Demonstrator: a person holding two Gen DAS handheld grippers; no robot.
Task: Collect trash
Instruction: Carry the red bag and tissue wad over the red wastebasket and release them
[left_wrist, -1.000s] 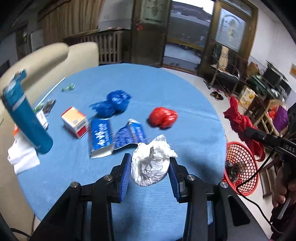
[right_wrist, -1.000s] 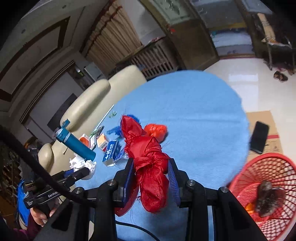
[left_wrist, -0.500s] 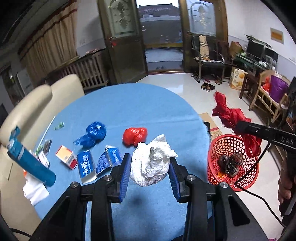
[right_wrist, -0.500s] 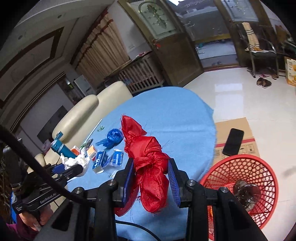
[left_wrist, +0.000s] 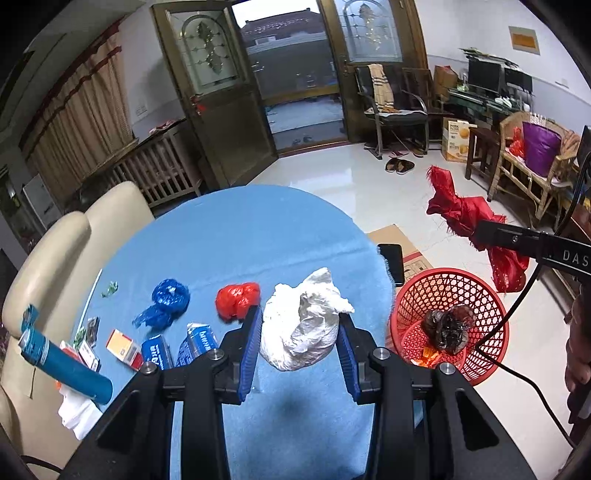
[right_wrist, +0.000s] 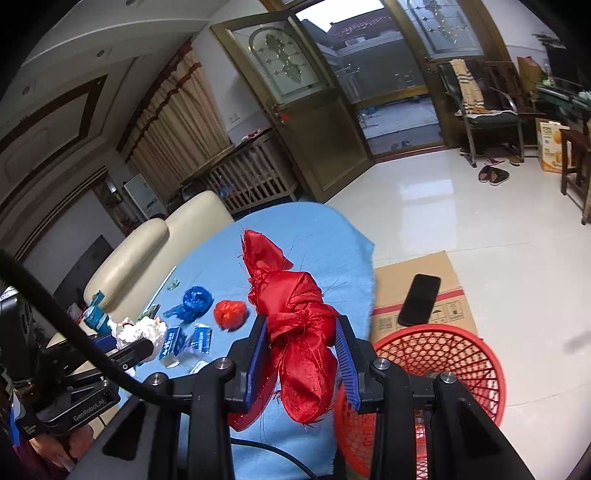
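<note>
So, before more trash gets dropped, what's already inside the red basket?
Inside the red basket lies a dark crumpled bag, with a small orange scrap beside it on the bottom. The left gripper's frame hides the basket's near edge, so anything there cannot be seen.

Both grippers are black, the left gripper (left_wrist: 300, 334) and right gripper (right_wrist: 301, 349) alike: blue ribbed pads, silver screws, black cables, white lettering on the housings at frame edges

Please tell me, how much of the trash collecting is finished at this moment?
Done: one dark wad lies in the red basket. In hand: the left gripper holds a white wad, the right gripper a red cloth. Left on the table: blue bag, red bag, cartons.
</note>
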